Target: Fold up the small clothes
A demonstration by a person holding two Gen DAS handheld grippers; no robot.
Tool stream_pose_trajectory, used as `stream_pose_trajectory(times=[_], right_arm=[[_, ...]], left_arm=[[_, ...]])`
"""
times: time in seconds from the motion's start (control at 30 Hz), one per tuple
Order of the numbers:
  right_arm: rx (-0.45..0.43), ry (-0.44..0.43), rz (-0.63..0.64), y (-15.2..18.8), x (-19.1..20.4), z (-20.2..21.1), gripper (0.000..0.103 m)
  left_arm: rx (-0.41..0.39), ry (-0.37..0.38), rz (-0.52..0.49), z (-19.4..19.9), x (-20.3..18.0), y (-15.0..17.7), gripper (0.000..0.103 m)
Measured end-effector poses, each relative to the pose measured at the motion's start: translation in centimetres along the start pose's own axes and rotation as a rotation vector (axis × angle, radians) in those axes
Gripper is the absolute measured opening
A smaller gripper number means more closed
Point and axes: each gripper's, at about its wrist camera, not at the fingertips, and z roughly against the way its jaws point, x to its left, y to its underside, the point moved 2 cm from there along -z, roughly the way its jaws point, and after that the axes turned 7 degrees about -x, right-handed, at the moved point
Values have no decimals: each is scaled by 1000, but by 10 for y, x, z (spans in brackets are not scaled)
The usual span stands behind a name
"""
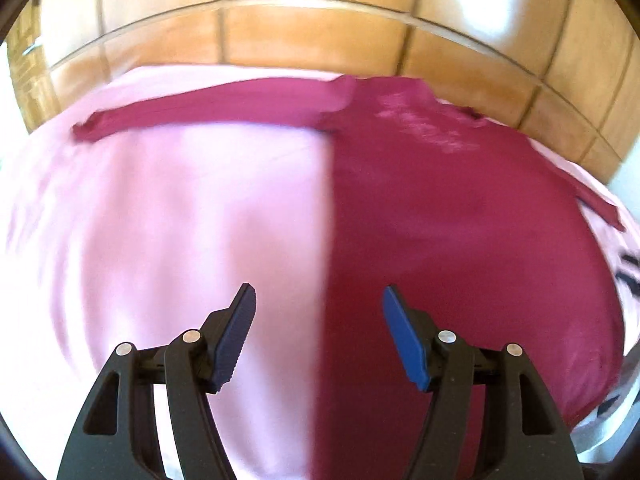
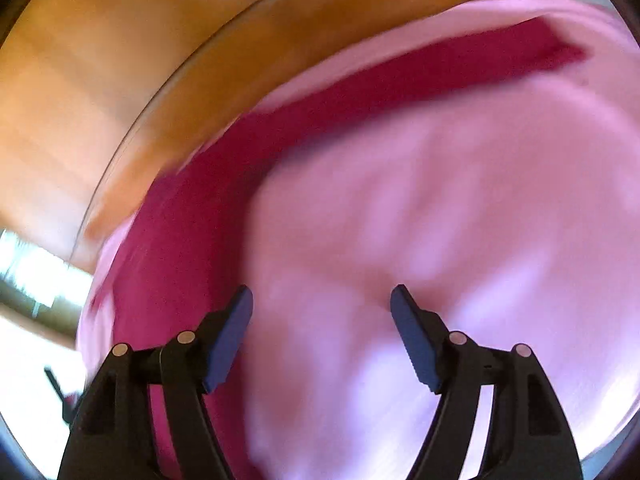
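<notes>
Magenta long-sleeved top (image 1: 460,220) lies flat on pink sheet (image 1: 180,220).
Left tongs (image 1: 318,334) released, hovering over top's side edge; right tongs (image 2: 322,334) released, empty, above sheet beside sleeve (image 2: 400,80).

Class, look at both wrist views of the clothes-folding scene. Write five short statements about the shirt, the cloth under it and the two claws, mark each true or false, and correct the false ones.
1. The shirt is magenta. True.
2. The shirt lies on a green cloth. False: the cloth is pale pink.
3. The left claw is open and holds nothing. True.
4. The right claw grips a sleeve. False: it is open and empty.
5. One sleeve lies stretched out to the side. True.
</notes>
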Motion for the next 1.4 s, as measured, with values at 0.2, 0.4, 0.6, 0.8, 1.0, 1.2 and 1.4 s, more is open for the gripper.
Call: stream_pose_trajectory(times=[0.2, 0.4, 0.6, 0.8, 1.0, 1.2, 1.4], right_arm=[[138, 26, 178, 67, 44, -3, 39], [101, 70, 293, 65, 70, 16, 8], [224, 140, 358, 85, 70, -10, 10], [-12, 129, 118, 14, 29, 10, 54], [-306, 221, -333, -81, -80, 8, 64], [-493, 403, -570, -150, -157, -3, 57], [-468, 465, -621, -195, -199, -27, 57]], left_arm=[[47, 52, -5, 8, 16, 24, 62], [49, 96, -154, 20, -10, 40, 5], [74, 100, -195, 30, -10, 49, 4], [-4, 127, -114, 32, -8, 12, 38], [-58, 142, -13, 10, -24, -25, 49], [-12, 144, -50, -16, -50, -31, 49], [43, 137, -69, -32, -57, -27, 49]])
